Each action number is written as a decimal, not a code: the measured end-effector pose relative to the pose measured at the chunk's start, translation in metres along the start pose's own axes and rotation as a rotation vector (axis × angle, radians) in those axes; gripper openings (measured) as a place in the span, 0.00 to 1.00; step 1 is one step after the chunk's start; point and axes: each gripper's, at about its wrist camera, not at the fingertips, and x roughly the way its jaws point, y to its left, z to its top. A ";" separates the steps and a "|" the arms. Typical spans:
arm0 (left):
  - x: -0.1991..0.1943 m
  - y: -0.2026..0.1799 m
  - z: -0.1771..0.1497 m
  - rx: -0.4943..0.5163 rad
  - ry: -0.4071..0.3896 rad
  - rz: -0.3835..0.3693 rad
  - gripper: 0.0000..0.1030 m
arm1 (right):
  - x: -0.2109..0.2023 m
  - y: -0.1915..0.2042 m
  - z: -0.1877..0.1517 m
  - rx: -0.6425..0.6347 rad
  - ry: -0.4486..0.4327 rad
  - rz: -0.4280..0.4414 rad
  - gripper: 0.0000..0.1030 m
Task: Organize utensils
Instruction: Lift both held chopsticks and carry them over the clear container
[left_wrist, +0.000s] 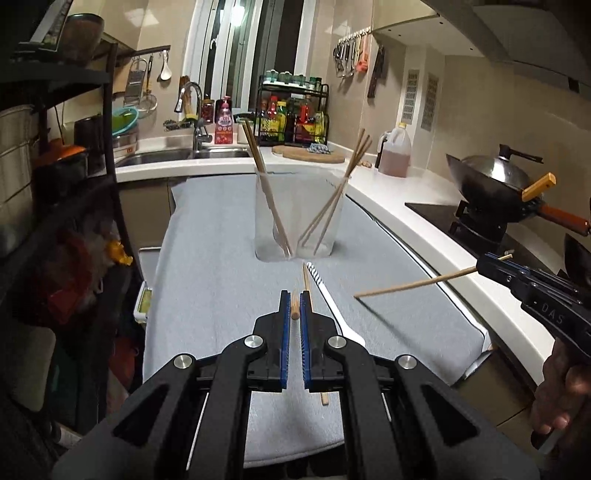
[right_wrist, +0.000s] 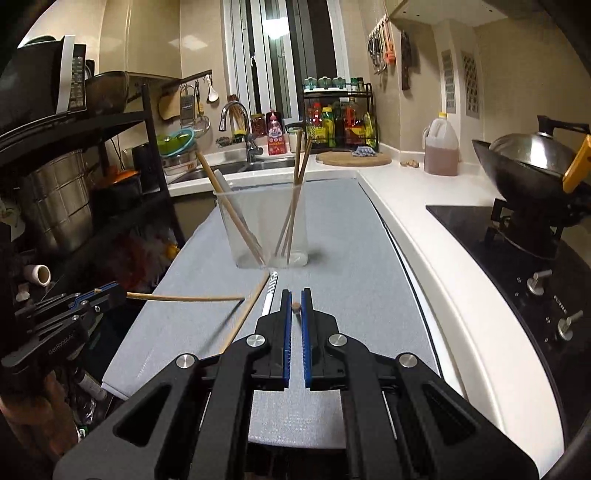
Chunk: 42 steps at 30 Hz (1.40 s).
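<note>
Across the middle of both wrist views: grey mat (left_wrist: 221, 258) spread over the counter (left_wrist: 424, 218), clear container (left_wrist: 299, 218) standing upright on it at upper centre; two compartments inside, chopsticks (left_wrist: 267, 192) with what looks like a pale utensil leaning left in the left one, more chopsticks (left_wrist: 340, 192) leaning right in the right one.

Lower centre of the left wrist view: left gripper (left_wrist: 294, 306), blue-padded fingers (left_wrist: 283, 332) clenched on a single chopstick (left_wrist: 294, 309), seen end-on between the pads; same stick visible in the right wrist view at left, jutting level toward frame centre from the gripper, raised clear of the mat.

Lower centre of the right wrist view: right gripper (right_wrist: 295, 308), fingers (right_wrist: 306, 332) likewise clamped on one chopstick (right_wrist: 295, 307); in the left wrist view, at right, that stick pointing toward frame centre, tip hanging above the mat with its shadow beneath; a hand (left_wrist: 565, 391) at the lower right edge gripping the handle.

Just below the container, lying flat on the mat: one loose chopstick (left_wrist: 307, 284) and beside it a white utensil (left_wrist: 332, 302) with a striped handle end, partly hidden behind the left gripper.

Upper left: sink (left_wrist: 184, 157) with tap; far right: wok (left_wrist: 491, 177) on the stove.
</note>
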 end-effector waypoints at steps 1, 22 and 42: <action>-0.001 0.001 0.004 -0.001 -0.007 0.002 0.05 | -0.001 0.000 0.004 -0.003 -0.007 -0.002 0.05; -0.003 0.011 0.079 0.004 -0.011 -0.012 0.05 | -0.007 0.028 0.069 -0.065 -0.073 0.042 0.05; 0.020 0.017 0.118 0.014 0.022 -0.039 0.05 | 0.029 0.029 0.107 -0.063 -0.049 0.082 0.05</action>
